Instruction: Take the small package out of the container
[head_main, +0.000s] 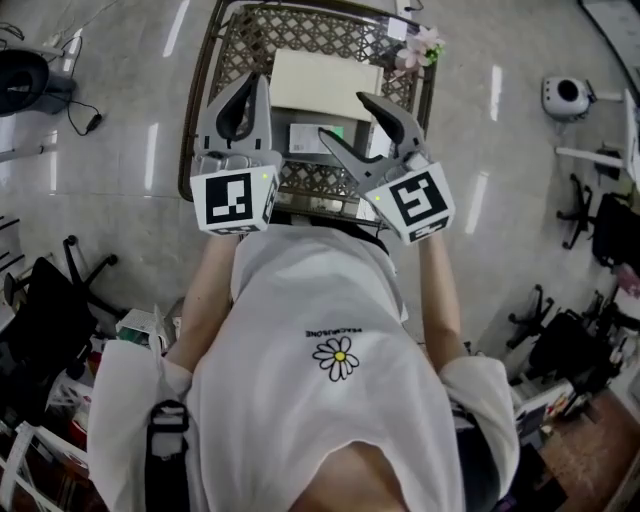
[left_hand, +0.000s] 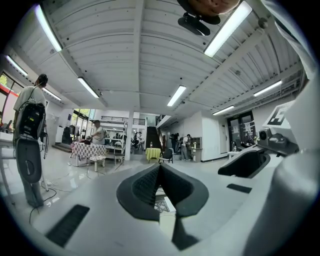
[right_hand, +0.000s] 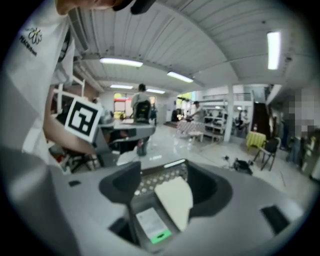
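Two grippers up over a metal lattice container (head_main: 300, 35): left gripper (head_main: 257, 85) with jaws pressed together, empty; right gripper (head_main: 345, 117) with jaws spread wide, gripping nothing. Below the right gripper, small package (head_main: 312, 138) flat at the container's near end, near a beige parcel (head_main: 320, 85), long axis across the container, green-marked end rightward.

Left tongs (head_main: 254, 88), jaws together; right tongs (head_main: 346, 117), jaws wide apart; both side by side.
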